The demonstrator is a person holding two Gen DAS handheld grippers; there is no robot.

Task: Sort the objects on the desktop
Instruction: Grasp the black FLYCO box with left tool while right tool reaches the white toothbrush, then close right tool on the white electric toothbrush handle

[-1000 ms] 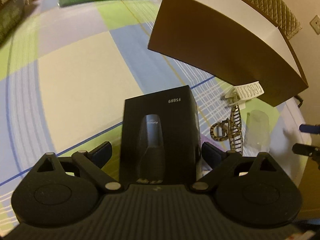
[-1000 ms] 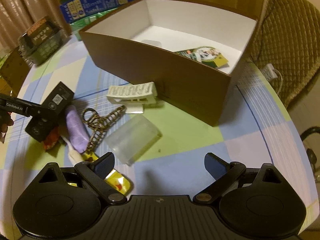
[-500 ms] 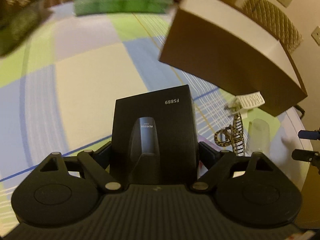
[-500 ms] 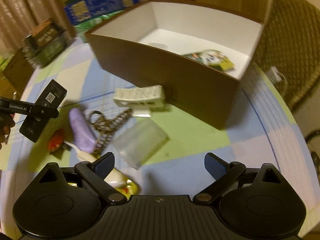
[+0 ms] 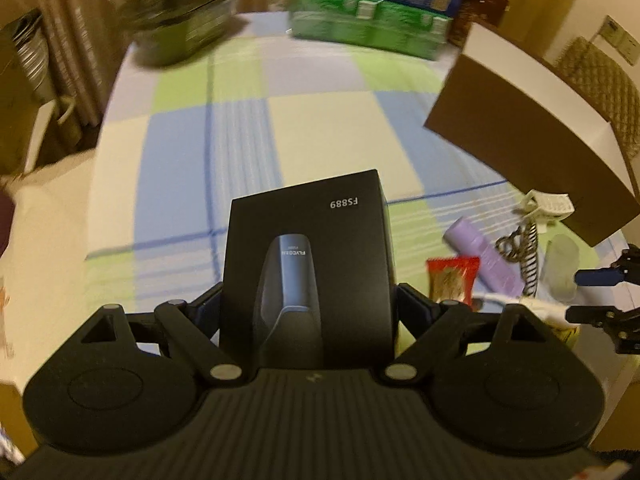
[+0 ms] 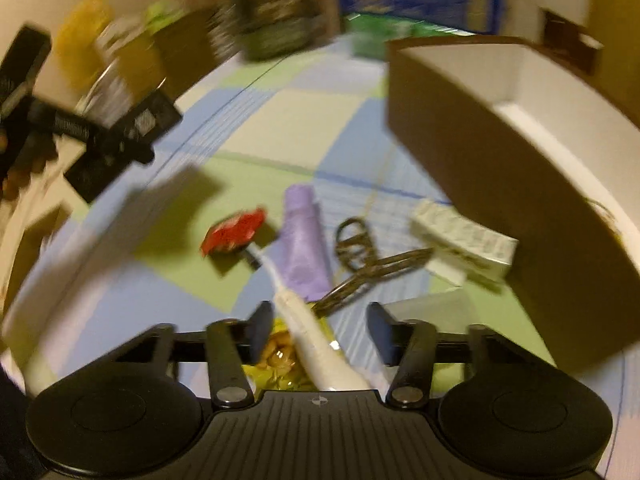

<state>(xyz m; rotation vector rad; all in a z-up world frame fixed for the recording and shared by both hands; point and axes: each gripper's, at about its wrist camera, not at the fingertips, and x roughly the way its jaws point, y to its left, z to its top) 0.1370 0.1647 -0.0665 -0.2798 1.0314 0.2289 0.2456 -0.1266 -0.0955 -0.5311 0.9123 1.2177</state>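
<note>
My left gripper (image 5: 308,300) is shut on a black product box (image 5: 308,248) marked FS889 and holds it above the table; it also shows in the right wrist view (image 6: 120,144). My right gripper (image 6: 318,330) is open, low over a white toothbrush (image 6: 316,336) lying between its fingers, not clamped. On the table lie a red packet (image 6: 234,232), a purple tube (image 6: 304,244), a leopard hair clip (image 6: 360,264), a white clip (image 6: 464,240) and a clear plastic case (image 5: 562,264). The brown box (image 6: 500,160) with white inside stands at the right.
Green and blue cartons (image 5: 372,12) and a dark box (image 5: 184,20) stand at the table's far edge. A yellow packet (image 6: 280,360) lies under the toothbrush. A quilted chair (image 5: 600,76) is behind the brown box. The checked tablecloth (image 5: 320,128) covers the table.
My left gripper has lifted the black box and swung left, away from the brown box. My right gripper has dropped and moved left over the toothbrush, its fingers narrowed.
</note>
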